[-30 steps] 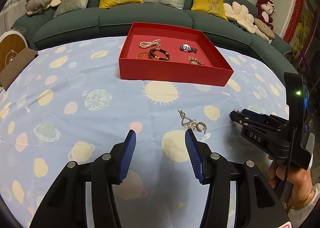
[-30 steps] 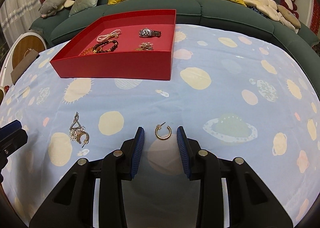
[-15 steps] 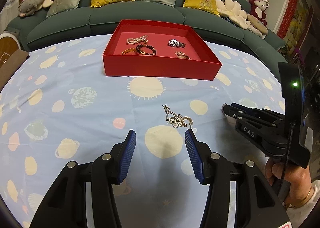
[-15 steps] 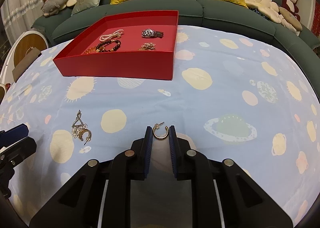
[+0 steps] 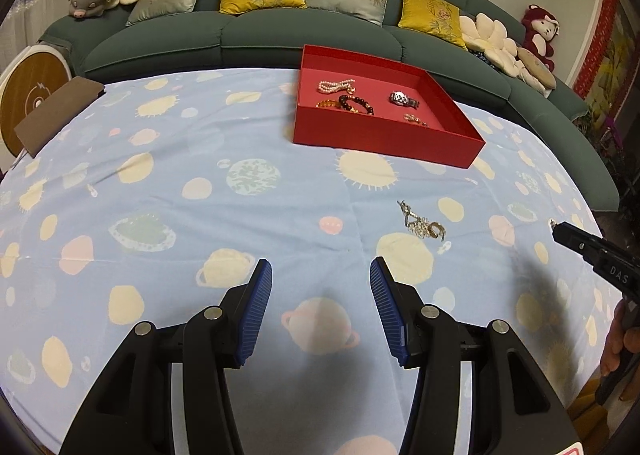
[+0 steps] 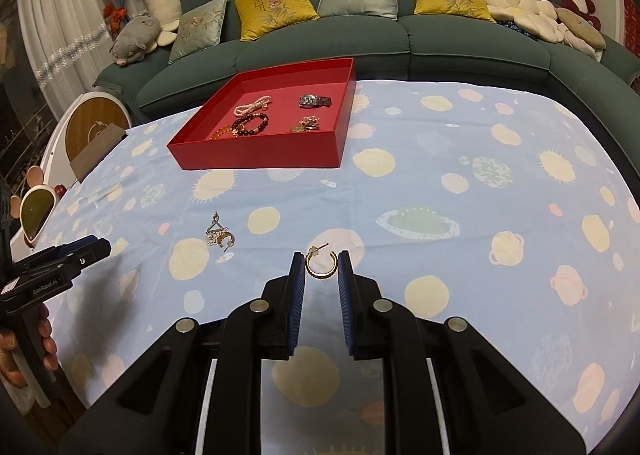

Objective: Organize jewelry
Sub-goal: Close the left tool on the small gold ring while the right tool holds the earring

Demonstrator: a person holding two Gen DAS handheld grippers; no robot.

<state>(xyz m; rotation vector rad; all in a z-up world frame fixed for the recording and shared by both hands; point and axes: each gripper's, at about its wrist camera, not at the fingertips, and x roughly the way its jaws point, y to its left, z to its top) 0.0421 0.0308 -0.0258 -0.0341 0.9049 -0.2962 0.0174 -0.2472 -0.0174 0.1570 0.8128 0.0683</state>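
The right gripper (image 6: 321,271) sat low in the frame's centre, its ribbed blue pads (image 6: 298,287) pinched onto a thin gold hoop earring (image 6: 321,265) with a small post, just above the cloth. The left gripper (image 5: 321,309) stood with its ridged blue pads (image 5: 256,311) spread wide, nothing between them. Up and to the right of it lay a tangled silvery chain (image 5: 423,222) with a crescent piece on the soft blue tablecloth (image 5: 160,175) printed with pale planets and suns. Further up stood a rectangular red tray (image 6: 256,153), holding a pearl strand (image 6: 253,105), a dark beaded bracelet (image 6: 251,124), a metal watch (image 6: 314,100) and a gold brooch (image 6: 306,124). A curved green sofa (image 6: 440,35) with silky cushions filled the top.
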